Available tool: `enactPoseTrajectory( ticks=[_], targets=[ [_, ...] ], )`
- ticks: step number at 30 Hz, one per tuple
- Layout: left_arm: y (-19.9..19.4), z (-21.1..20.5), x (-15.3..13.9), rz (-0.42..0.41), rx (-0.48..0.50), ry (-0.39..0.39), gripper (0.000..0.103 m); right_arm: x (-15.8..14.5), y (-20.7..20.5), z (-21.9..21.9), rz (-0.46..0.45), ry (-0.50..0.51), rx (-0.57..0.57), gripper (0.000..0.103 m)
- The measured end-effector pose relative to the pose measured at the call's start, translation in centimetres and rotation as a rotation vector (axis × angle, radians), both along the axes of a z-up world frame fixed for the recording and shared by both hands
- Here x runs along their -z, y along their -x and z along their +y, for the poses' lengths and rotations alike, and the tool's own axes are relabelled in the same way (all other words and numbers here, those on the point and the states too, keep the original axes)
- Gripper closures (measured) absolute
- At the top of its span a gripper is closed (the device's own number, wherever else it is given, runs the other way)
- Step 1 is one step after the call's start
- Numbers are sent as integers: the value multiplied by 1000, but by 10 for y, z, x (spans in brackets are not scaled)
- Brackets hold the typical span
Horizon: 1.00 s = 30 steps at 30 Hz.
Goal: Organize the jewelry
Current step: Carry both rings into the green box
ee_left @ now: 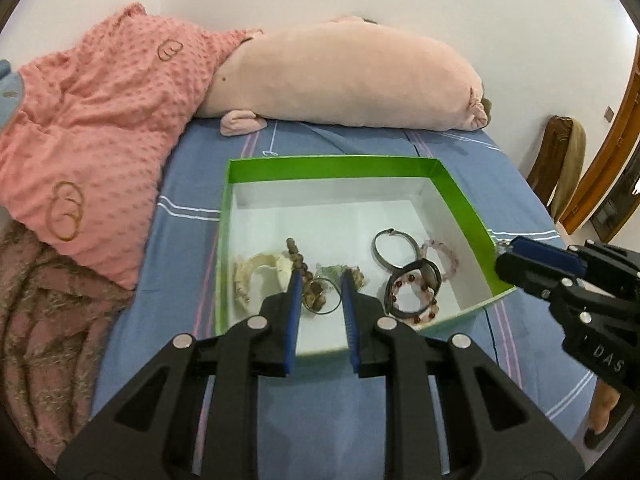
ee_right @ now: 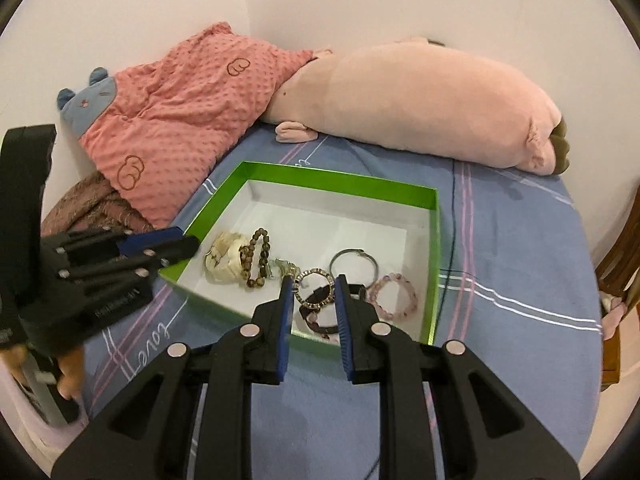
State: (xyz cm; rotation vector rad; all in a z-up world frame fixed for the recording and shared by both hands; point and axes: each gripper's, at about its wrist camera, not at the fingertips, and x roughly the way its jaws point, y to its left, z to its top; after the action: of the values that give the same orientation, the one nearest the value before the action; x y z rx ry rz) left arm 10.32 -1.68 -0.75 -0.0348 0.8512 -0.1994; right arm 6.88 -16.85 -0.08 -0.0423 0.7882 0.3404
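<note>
Left wrist view: left gripper [ee_left: 319, 280] and right gripper [ee_right: 311, 286], jaws narrowly parted, empty, above green box [ee_left: 460, 196]; advisable: widen jaws, descend onto one bracelet only.

Behind our left claw [ee_left: 320, 276], its blue pads cover part of the brown bead bracelet [ee_left: 307, 280] and the pale-green piece [ee_left: 330, 271], which is too small and blurred for us to name. Between our right claw [ee_right: 313, 282] pads, the dark strap [ee_right: 320, 320] is partly hidden. Off to the right claw's left, the picture's edge cuts the hand [ee_right: 68, 372]. The cream heap [ee_right: 224, 258] stays unclear to us.
</note>
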Motion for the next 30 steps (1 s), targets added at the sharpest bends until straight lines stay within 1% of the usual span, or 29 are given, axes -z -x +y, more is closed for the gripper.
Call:
enactPoseTrajectory(
  ticks=[3,5,7,11,14,21,30],
  targets=[
    [-13,0,16,32,-18,-8,83,15,-15,1,33,-23,3,82],
    [-17,2,22,45,-27,-7,83,26,-22,2,60,-16,0,82],
    [-21,3,27,57,-30,-5,83,33,-27,2,78,-7,0,82],
    [-22,2,30,57,-31,-5,83,42,-33,1,113,-26,0,82],
    [-23,-1,33,51,-32,-12,83,47,-37,3,116,-8,15,82],
    [-24,-14,45,36,-39,-89,83,58,-45,-1,104,56,70,82],
    [-27,-16,50,47,-37,-88,83,69,-51,-3,122,72,92,82]
  ],
)
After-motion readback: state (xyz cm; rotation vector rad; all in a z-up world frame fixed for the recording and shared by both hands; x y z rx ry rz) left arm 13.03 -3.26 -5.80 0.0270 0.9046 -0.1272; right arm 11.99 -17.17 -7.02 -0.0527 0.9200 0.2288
